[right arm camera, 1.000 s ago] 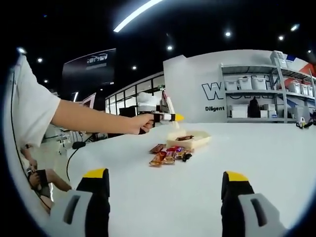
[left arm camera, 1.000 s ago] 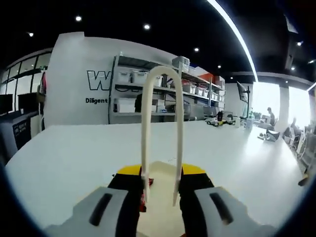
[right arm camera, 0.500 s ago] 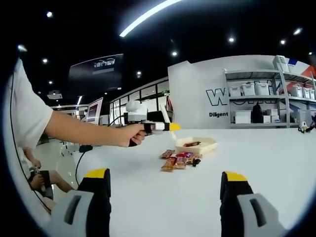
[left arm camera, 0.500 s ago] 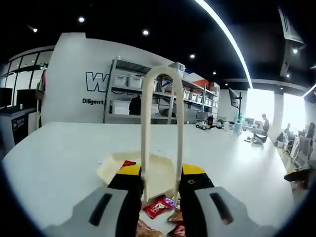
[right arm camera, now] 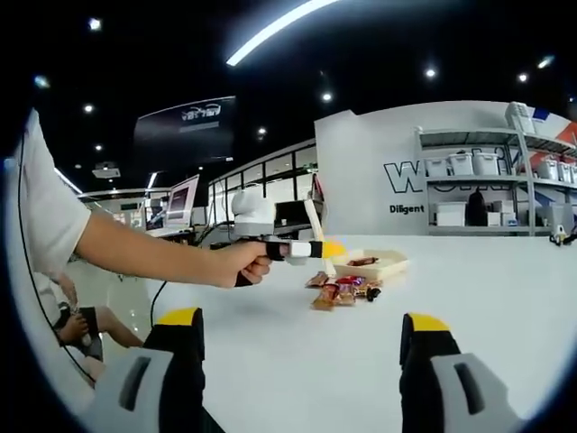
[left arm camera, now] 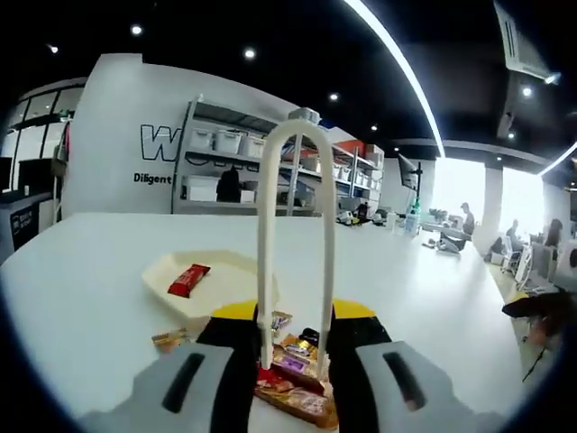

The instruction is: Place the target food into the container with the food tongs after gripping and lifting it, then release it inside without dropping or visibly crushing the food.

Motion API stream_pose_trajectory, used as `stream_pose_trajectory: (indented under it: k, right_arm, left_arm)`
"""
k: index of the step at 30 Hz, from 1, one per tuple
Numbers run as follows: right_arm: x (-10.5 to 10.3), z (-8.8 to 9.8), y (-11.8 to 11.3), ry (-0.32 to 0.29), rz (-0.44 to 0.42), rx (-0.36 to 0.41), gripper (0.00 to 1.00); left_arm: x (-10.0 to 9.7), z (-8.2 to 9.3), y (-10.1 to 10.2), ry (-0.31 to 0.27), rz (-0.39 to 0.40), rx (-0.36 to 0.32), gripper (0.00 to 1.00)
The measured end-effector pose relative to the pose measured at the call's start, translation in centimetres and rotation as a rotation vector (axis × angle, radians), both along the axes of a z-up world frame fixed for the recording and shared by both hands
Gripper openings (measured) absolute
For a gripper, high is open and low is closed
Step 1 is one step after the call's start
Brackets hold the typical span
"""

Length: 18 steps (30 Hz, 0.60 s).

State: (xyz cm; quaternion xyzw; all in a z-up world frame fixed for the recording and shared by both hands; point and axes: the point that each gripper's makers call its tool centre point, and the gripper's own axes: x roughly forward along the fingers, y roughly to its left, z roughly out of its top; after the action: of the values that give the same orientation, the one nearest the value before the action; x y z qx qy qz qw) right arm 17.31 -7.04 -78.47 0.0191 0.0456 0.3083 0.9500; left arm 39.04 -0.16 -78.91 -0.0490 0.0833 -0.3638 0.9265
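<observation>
Tongs (left arm camera: 295,244) stand up between the fingers of the left gripper (left arm camera: 295,361), which are clenched on them, and the tong tips hang over a pile of wrapped snacks (left arm camera: 293,374) on the white table (left arm camera: 90,298). The tray (left arm camera: 212,280) sits just behind the pile, and one red snack bar (left arm camera: 187,280) lies in it already. In the right gripper view a hand (right arm camera: 242,263) holds the left gripper above the snacks (right arm camera: 344,290), with the tray (right arm camera: 371,265) just past them. The right gripper (right arm camera: 302,379) hangs well apart from the food, its fingers spread wide and holding nothing. I think the step now is to pick one snack from the pile. To do it well, bring the tong tips down on each side of one wrapper at the top of the pile, not two at once. Squeeze only until it stops slipping, since a hard pinch could crush it. Lift straight up, move slowly over the tray, go low, then let go so it does not bounce out
</observation>
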Motion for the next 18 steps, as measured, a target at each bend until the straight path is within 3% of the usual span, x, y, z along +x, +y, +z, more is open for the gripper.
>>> stream_pose_trajectory:
  k: [6,9,12,18]
  right_arm:
    - [-0.2,-0.2,0.0,-0.003,0.0,-0.012,0.85]
    - [-0.2,0.1,-0.2,-0.003,-0.007,0.014,0.86]
    - [-0.2,0.2,-0.4,-0.007,-0.014,0.018,0.85]
    - [-0.2,0.1,-0.7,-0.001,-0.018,0.015,0.83]
  left_arm:
    - [0.0,-1.0,-0.7,0.016,0.014,-0.018,0.26]
    - [-0.1,-1.6,-1.3,0.001,0.004,0.024,0.26]
    - [0.0,-1.9,-1.4,0.017,-0.001,0.009,0.26]
    - [-0.1,-2.5,-0.9,-0.023,-0.016,0.072,0.26]
